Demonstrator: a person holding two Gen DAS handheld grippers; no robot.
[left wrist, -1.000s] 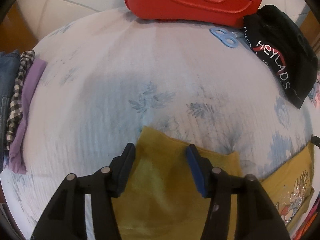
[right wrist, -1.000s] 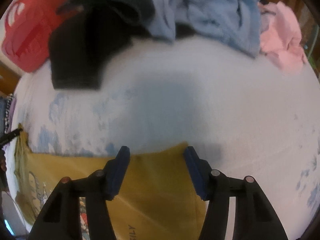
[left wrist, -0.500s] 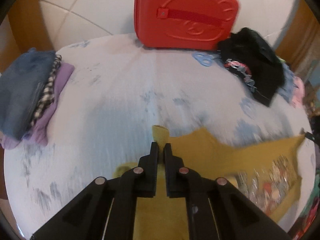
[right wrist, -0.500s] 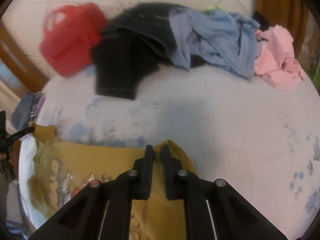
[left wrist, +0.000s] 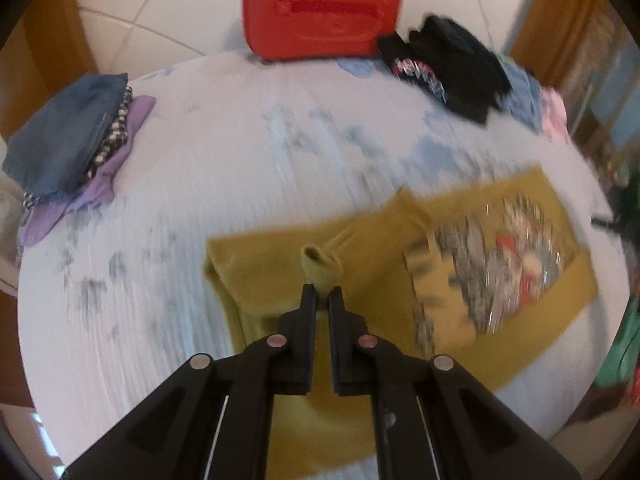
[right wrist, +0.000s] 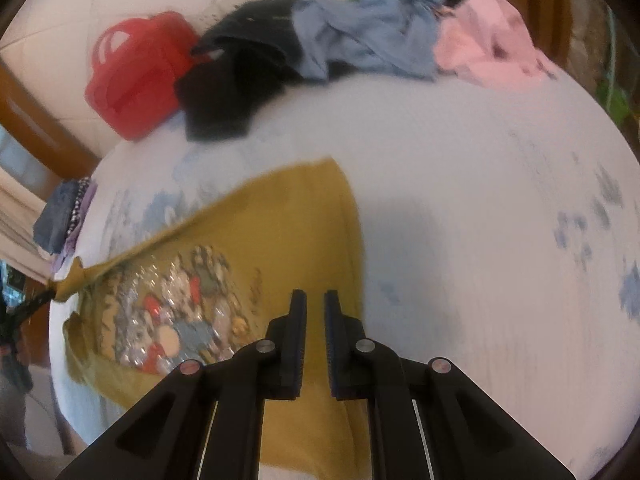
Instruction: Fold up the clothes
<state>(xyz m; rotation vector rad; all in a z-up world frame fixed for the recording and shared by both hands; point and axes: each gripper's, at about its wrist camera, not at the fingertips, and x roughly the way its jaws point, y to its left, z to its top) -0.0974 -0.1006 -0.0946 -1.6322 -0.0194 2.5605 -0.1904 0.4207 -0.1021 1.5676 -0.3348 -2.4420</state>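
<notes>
One mustard shirt (left wrist: 460,312) lengthwise left-to-right.

Left wrist: I look down close over the bed (left wrist: 224,168).
Right wrist: same, from opposite end.
Shared: mustard shirt (left wrist: 532,208), red case (right wrist: 132,76).

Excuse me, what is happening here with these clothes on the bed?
A person with a gripper in each hand is folding a mustard-yellow T-shirt with a printed picture on a floral sheet. The left gripper is shut on a pinch of the shirt's fabric. The right gripper looks nearly shut over the shirt's other side; what it holds is unclear. A folded stack lies at one side, unfolded clothes at the far edge.
</notes>
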